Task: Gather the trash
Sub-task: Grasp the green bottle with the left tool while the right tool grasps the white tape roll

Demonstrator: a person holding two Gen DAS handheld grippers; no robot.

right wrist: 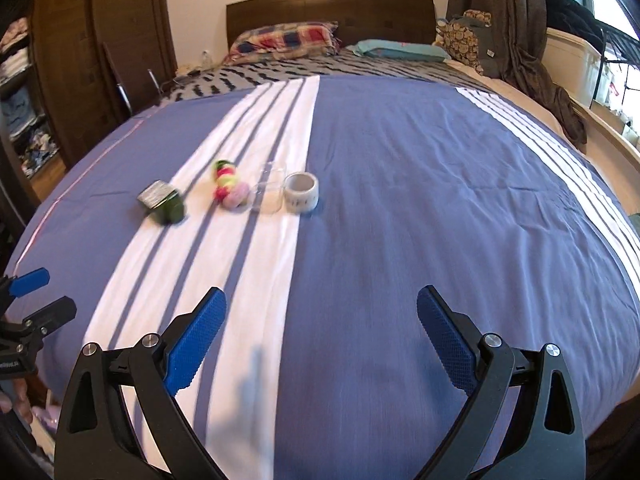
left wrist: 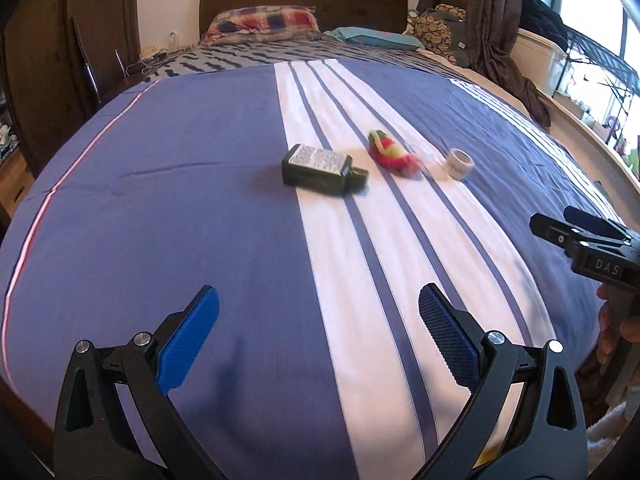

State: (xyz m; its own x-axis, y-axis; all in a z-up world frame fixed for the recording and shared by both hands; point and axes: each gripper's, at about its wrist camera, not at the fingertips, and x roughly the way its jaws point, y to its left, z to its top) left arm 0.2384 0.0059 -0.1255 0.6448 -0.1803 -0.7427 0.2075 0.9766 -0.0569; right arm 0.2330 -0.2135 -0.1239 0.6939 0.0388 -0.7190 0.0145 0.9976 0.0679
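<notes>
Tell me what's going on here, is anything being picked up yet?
Not yet. A person holds two sets of tongs over the foot of a bed, and both the left tongs and the right tongs are open and empty. Further up the striped cover lie a dark green bottle on its side, a red and yellow-green crumpled item, a clear plastic container and a small white cup. Nothing is being touched at this moment.
</notes>
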